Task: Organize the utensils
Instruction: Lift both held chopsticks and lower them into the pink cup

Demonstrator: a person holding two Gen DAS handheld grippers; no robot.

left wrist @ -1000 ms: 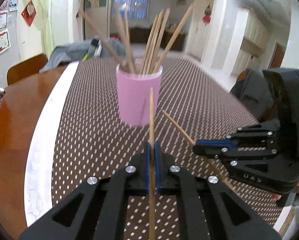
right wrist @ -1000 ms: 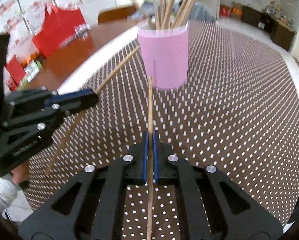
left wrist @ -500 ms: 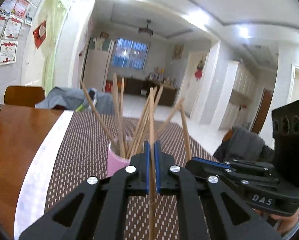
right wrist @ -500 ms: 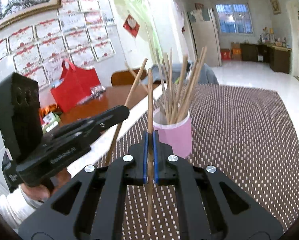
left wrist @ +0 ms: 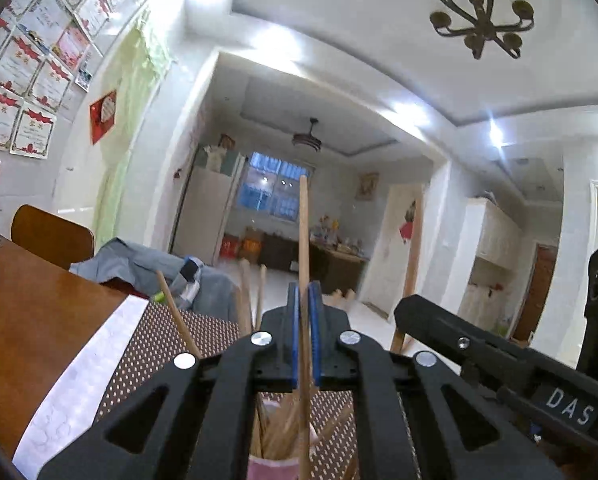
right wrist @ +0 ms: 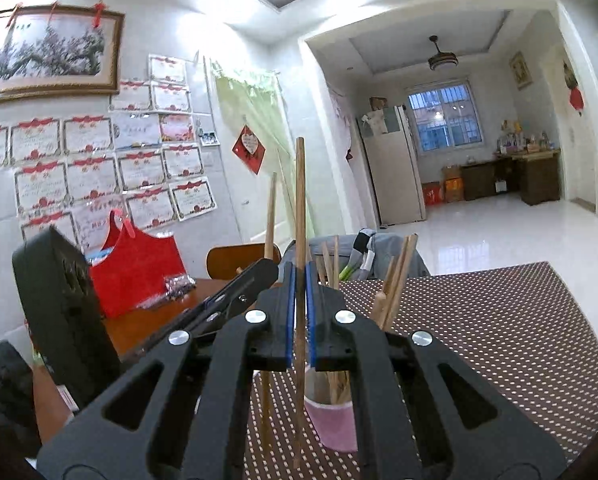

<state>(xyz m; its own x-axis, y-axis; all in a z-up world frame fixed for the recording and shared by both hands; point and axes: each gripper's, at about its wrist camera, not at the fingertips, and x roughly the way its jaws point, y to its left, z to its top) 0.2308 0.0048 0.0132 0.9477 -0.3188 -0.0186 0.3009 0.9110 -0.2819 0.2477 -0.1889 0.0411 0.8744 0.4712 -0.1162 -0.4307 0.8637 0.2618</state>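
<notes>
My left gripper (left wrist: 304,294) is shut on a wooden chopstick (left wrist: 304,236) that stands upright between its blue pads. The stick's lower end hangs over the pink cup (left wrist: 273,468), which holds several more chopsticks (left wrist: 251,304). My right gripper (right wrist: 299,270) is shut on a second upright chopstick (right wrist: 300,200), just left of the cup (right wrist: 335,420). In each view the other gripper shows close alongside with its stick: the right gripper (left wrist: 405,310) and the left gripper (right wrist: 266,270). Both grippers point about level, above the cup.
The cup stands on a brown dotted mat (right wrist: 499,340) over a wooden table (left wrist: 31,320). A red bag (right wrist: 135,272) and a small packet lie on the table's left part. A wooden chair (right wrist: 239,258) and grey cloth (left wrist: 139,264) sit behind the table.
Both grippers rose and tipped up from looking down at the mat to level. The cup slid to the bottom of both views. Each stick stayed clamped and now stands upright.
</notes>
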